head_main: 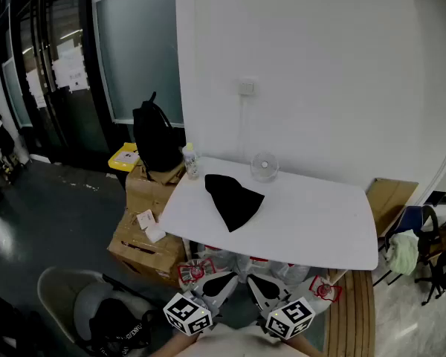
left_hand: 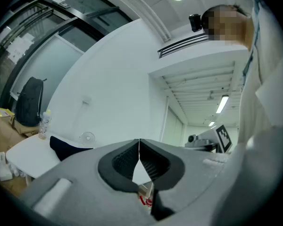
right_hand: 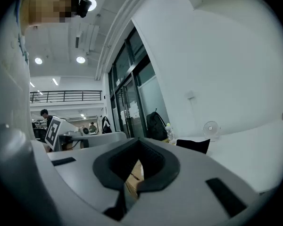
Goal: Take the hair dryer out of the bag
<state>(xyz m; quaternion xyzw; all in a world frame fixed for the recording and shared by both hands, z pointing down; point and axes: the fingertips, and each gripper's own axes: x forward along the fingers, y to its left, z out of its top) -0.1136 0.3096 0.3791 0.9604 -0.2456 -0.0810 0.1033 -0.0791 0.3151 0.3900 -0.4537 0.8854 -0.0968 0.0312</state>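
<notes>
both our left gripper (head_main: 217, 282) and right gripper (head_main: 263, 287) hold jaws pressed together, empty; the black bag (head_main: 234, 199) lies ahead, well apart, slightly nearer the left

Head view: steeply down frm above near edge of table (head_main: 320, 214). Gripper views: low, level, nr that edge; all share bag (head_main: 234, 199).

White table (head_main: 320, 214), small fan (head_main: 264, 166), bottle (head_main: 191, 162) at its edge, cardboard boxes (head_main: 145, 244)

One black bag (head_main: 234, 199) on the table (head_main: 320, 222), one fan (head_main: 264, 166) at its far edge, one bottle (head_main: 191, 162) by its far-left corner.
</notes>
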